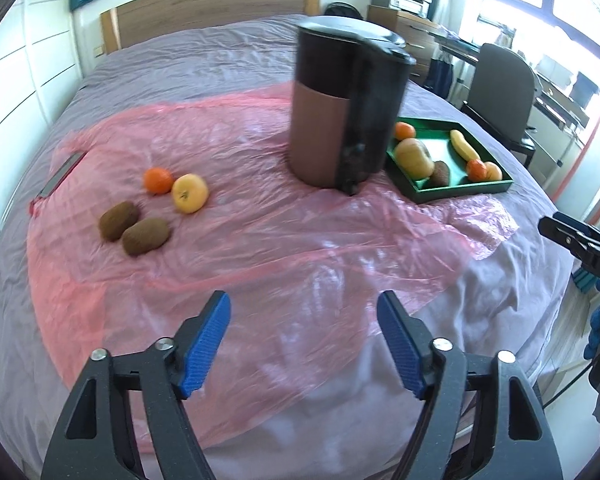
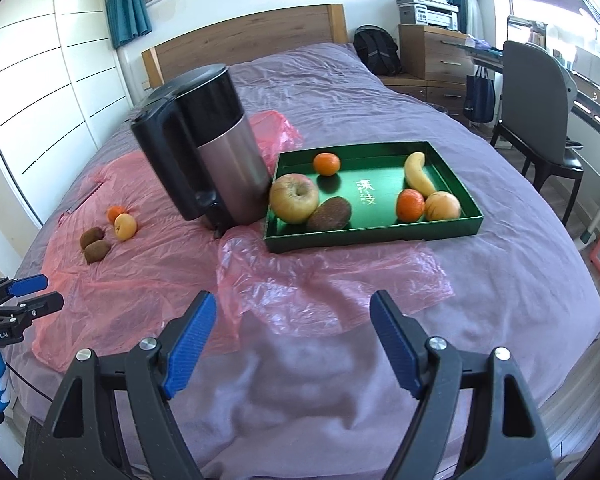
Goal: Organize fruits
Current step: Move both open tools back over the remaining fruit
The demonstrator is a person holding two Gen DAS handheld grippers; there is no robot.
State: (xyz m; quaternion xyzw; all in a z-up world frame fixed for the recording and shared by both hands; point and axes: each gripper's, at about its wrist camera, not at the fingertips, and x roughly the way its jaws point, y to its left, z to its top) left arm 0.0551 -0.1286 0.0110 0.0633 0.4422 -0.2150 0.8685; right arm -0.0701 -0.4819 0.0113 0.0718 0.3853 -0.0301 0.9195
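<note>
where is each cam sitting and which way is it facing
Left wrist: on the left gripper, low over the near edge of the bed, aimed at the loose fruit and kettle; its open blue fingers show, and the right gripper at the right edge.
Right wrist: on the right gripper, facing the green tray; its open fingers show, and the left gripper at the left edge.
Shared: kettle, tray, loose fruit, pink plastic sheet, headboard.

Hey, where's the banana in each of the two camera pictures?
Left wrist view: the banana lies at the right, in the far part of the green tray, right of the kettle.
Right wrist view: banana at upper right, inside the tray's far right corner.
Shared landmark: the kettle.
</note>
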